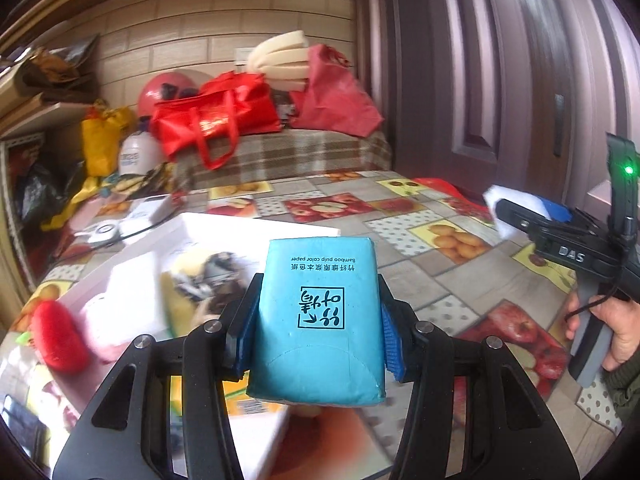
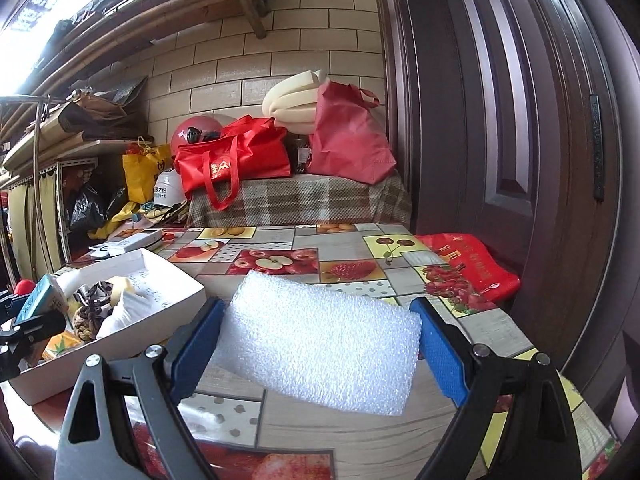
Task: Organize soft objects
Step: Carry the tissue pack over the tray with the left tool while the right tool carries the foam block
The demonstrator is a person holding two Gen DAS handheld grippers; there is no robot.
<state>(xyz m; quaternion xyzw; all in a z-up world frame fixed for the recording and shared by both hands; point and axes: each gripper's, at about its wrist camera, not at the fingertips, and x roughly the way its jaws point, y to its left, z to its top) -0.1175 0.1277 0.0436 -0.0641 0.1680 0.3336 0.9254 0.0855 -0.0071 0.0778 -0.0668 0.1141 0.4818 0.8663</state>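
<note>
Mid-carry: the left gripper (image 1: 318, 316) clamps a blue tissue pack (image 1: 318, 320), the right gripper (image 2: 320, 336) a white foam pad (image 2: 320, 340); next, lowering each into the white box (image 2: 176, 300).

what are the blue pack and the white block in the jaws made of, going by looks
Blue pack: likely soft plastic film around tissues; slight sheen, printed "Bamboo pulp color paper", sides dented by the pads.
White block: apparently polyethylene packing foam; matte, bubbly cell texture, rough-cut edges.
</note>
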